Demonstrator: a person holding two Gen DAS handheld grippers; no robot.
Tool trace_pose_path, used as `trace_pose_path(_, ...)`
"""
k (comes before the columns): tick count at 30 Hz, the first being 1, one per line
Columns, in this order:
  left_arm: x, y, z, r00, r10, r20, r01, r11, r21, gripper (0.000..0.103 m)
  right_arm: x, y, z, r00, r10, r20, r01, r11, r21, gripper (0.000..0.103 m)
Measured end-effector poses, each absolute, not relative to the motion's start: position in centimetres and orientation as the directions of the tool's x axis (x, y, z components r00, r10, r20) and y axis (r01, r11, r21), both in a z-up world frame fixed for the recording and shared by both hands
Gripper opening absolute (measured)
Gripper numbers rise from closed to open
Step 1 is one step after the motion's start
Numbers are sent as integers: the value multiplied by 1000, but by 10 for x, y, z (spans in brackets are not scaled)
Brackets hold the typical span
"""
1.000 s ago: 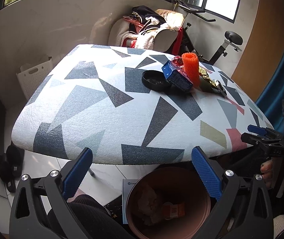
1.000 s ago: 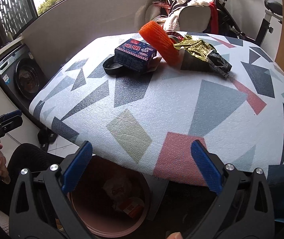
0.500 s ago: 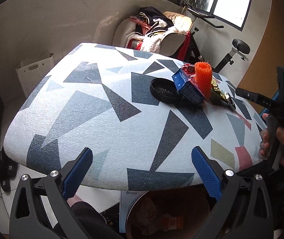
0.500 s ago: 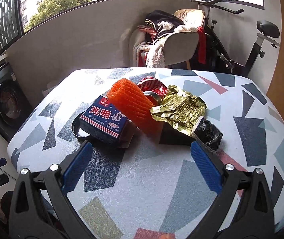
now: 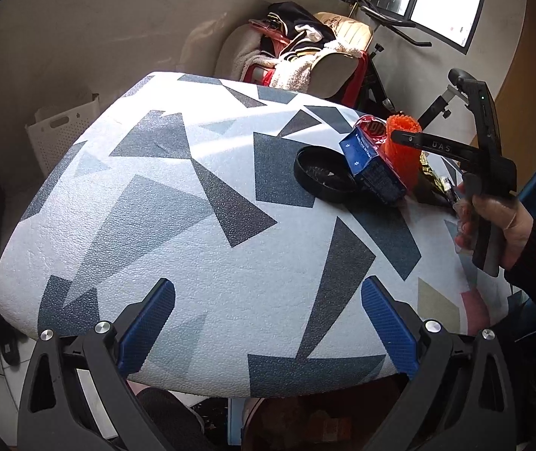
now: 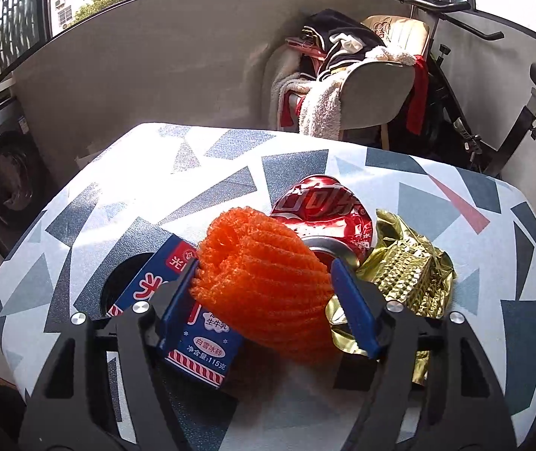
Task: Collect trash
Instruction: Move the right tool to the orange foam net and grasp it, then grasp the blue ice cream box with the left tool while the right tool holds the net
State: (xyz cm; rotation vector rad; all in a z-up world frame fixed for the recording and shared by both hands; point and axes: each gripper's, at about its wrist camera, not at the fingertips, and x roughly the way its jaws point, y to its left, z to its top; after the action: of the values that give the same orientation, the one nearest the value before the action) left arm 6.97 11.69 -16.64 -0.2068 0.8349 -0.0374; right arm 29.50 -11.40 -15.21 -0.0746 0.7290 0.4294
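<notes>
You're bracketing the orange foam net with your right gripper, pads touching both sides but not squeezing, while your left gripper is hanging spread and empty near the table's front edge.

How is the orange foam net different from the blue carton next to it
The orange foam net is a ribbed, open-ended tube; the blue carton is a flat-sided printed box. The net sits between the right gripper fingers; the carton lies outside them. Both rest on the table.

One orange foam net, one blue carton, one crushed can, one gold wrapper, perhaps one black lid.
</notes>
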Motion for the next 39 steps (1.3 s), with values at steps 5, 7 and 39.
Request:
trace_pose_path(5,79,112,-162,686,-138,-714,-32,975,-219,95,273,-130,-135,668,464,-581,-453,874,176,37)
trace_pose_path(7,87,108,-162,684,-143,-716,-27,975,-220,91,265,-136,-127,659,506,-557,-470,855,221,36)
trace_pose_path(39,297,60,-197,479,-491,-727,-120,784,-609,62,178,-235,-133,745,412,-525,-281,907,312,35)
